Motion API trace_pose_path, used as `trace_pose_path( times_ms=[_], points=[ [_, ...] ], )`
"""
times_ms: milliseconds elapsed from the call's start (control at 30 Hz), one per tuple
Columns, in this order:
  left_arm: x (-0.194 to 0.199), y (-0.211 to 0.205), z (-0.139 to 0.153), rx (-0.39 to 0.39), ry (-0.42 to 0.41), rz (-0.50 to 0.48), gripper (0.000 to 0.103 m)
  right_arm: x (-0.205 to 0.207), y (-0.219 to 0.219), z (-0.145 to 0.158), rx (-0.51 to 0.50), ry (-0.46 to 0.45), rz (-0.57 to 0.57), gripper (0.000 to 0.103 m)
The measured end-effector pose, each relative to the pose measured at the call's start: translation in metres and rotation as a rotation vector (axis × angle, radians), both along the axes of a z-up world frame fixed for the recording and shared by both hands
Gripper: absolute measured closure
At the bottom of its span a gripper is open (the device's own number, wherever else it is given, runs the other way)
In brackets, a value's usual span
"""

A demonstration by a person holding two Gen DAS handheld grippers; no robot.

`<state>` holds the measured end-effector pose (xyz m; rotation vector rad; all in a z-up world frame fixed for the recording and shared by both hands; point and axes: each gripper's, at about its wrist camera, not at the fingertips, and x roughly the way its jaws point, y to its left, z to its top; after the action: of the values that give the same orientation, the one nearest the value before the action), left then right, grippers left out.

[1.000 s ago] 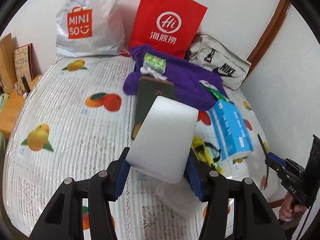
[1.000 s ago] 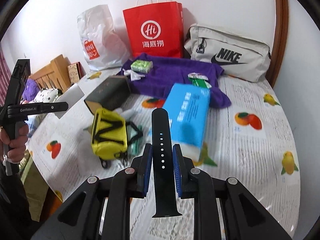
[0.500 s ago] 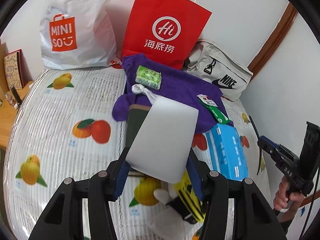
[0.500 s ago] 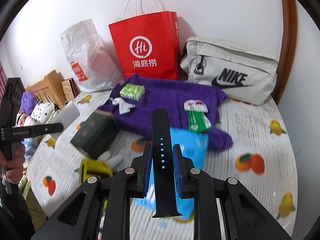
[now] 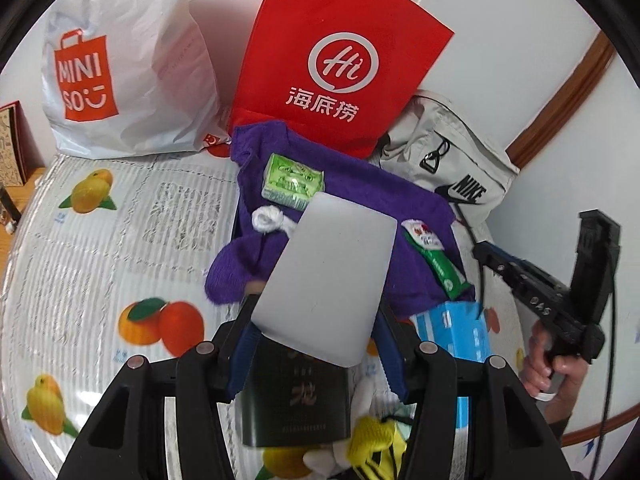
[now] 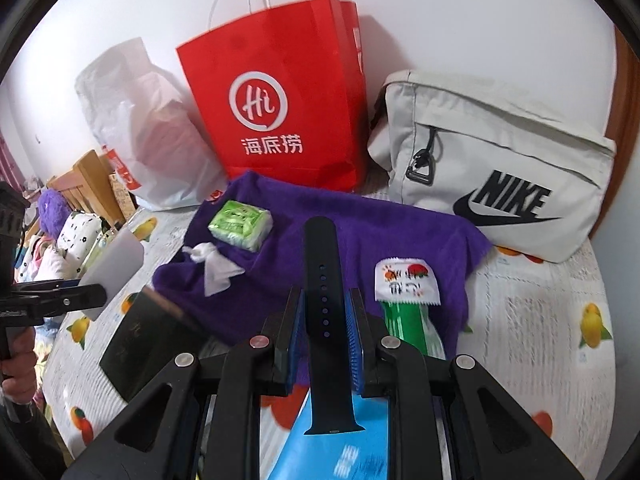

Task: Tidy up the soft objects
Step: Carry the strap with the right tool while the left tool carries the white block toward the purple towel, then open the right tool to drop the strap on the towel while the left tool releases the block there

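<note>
My left gripper (image 5: 316, 344) is shut on a flat white pad (image 5: 328, 280) and holds it above the table, over a dark green box (image 5: 296, 400). My right gripper (image 6: 324, 340) is shut on a black watch strap (image 6: 322, 300), held above the near edge of a purple towel (image 6: 360, 232). On the towel lie a green tissue pack (image 6: 240, 224), a white crumpled cloth (image 6: 212, 264) and a green snack packet (image 6: 408, 300). A blue tissue pack (image 5: 456, 332) and a yellow pouch (image 5: 376, 440) lie below the grippers.
A red paper bag (image 5: 332, 68), a white MINISO bag (image 5: 120, 76) and a grey Nike bag (image 6: 500, 184) stand against the back wall. The fruit-print tablecloth (image 5: 100, 248) covers the table. A wooden chair (image 6: 96, 184) stands at the left.
Both grippers have moved forward toward the purple towel and the bags, each still holding its object. The yellow pouch and blue pack have slid below the views.
</note>
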<state>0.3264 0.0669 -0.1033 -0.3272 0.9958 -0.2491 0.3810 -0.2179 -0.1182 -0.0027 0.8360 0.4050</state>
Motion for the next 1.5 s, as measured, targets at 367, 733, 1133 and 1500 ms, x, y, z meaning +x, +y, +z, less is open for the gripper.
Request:
trace_pose_path(
  times_ms=[367,733,1133,1500],
  points=[
    [0.039,-0.008,-0.019,-0.005,0.031,-0.012,0.051,0.059,0.007,-0.028,-0.034,0.065,0.013,0.083],
    [0.070,-0.027,-0.032,0.020,0.071,-0.025,0.051,0.079,0.009,-0.056,-0.049,0.175,0.046,0.082],
    [0.101,-0.062,-0.053,0.068,0.122,-0.061,0.050,0.078,-0.008,-0.044,-0.016,0.173,0.064,0.071],
    [0.117,-0.084,-0.063,0.116,0.151,-0.084,0.036,0.067,-0.016,-0.019,-0.030,0.092,0.074,0.066]
  ],
)
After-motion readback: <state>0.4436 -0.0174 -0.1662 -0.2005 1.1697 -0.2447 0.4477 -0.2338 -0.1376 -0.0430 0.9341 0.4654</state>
